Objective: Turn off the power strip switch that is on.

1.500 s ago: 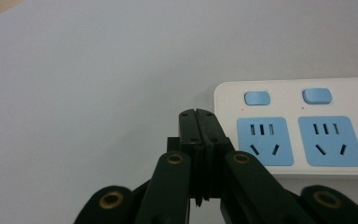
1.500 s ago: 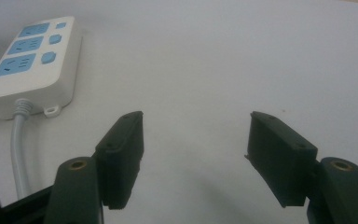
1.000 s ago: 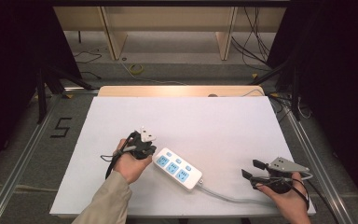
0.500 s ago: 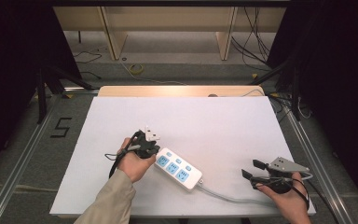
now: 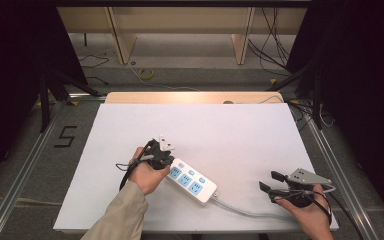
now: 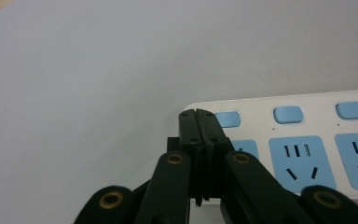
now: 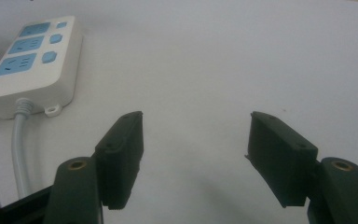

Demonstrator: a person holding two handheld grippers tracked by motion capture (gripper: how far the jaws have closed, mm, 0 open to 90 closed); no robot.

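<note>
A white power strip [image 5: 192,181] with blue sockets and blue switches lies on the white table [image 5: 205,125], left of centre near the front. Its grey cable [image 5: 240,210] runs right along the front edge. My left gripper [image 5: 170,162] is at the strip's left end. In the left gripper view its jaws [image 6: 196,115] are pressed together with nothing between them, tips over the strip's [image 6: 307,140] end by the first blue switch [image 6: 227,119]. My right gripper [image 5: 271,184] rests open at the front right, apart from the strip [image 7: 32,60] and beside its cable [image 7: 19,149], jaws [image 7: 196,135] wide.
The table's front edge runs close under both hands. Metal frame rails flank the table, and a "5" mark [image 5: 66,136] sits on the floor at left. Wooden shelving and loose cables lie beyond the far edge.
My left gripper has slid slightly right, onto the left end of the power strip. The right gripper and the strip have stayed put.
</note>
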